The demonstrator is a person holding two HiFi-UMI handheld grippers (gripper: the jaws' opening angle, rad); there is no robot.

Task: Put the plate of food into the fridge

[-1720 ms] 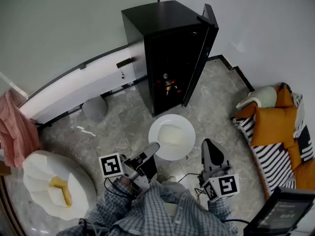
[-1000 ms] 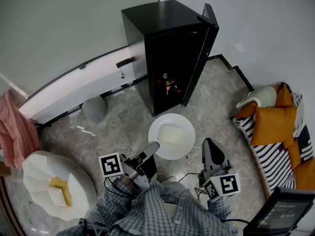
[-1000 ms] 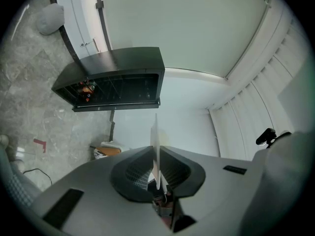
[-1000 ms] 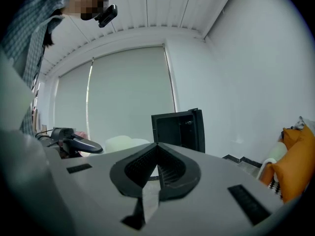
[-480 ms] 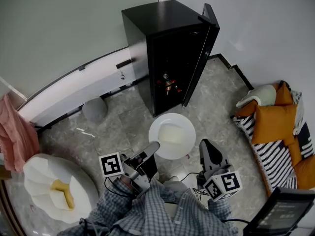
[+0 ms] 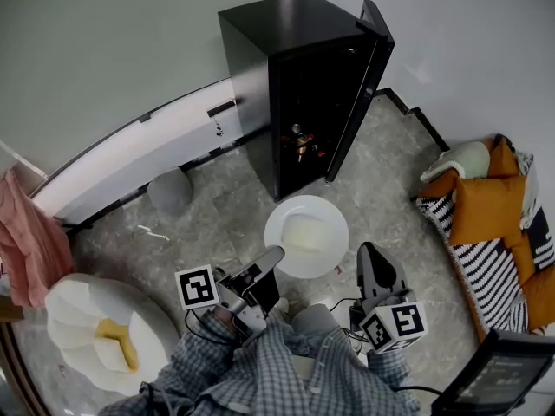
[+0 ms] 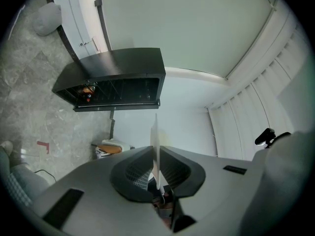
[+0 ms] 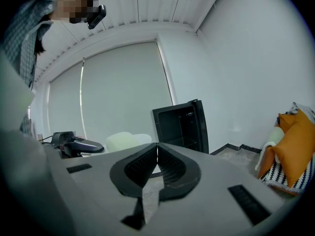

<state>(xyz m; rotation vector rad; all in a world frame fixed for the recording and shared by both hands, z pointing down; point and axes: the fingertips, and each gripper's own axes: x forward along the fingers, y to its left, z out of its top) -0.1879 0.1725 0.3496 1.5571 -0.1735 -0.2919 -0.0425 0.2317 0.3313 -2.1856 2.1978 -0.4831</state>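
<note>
Fridge (image 6: 295,76): black, upright on the floor, door (image 6: 368,76) swung open on the right tool's side, so the opening faces the person. Bottles or cans (image 6: 299,141) sit on a lower shelf; the other shelves are too dark to read.

Plate (image 6: 276,224): white, in the air over the floor, short of the opening and not yet inside. It looks roughly level. A pale slab of food (image 6: 305,234) sits mid-plate.

Left tool (image 6: 270,260): pinching the plate by its near rim. Its own view shows the rim edge-on, clamped between the jaws (image 7: 156,173).

Right tool (image 6: 371,263): jaws pressed together with nothing between them (image 8: 157,154). It's just right of the plate, not touching it.

Key relation: the plate sticks out from the left tool straight toward the opening, so tool, plate and fridge line up. My read is that the next move is a straight push forward with the left hand. Main risk is the plate tipping, since it's held by one rim only. The door edge is on the right, well clear of that line.
</note>
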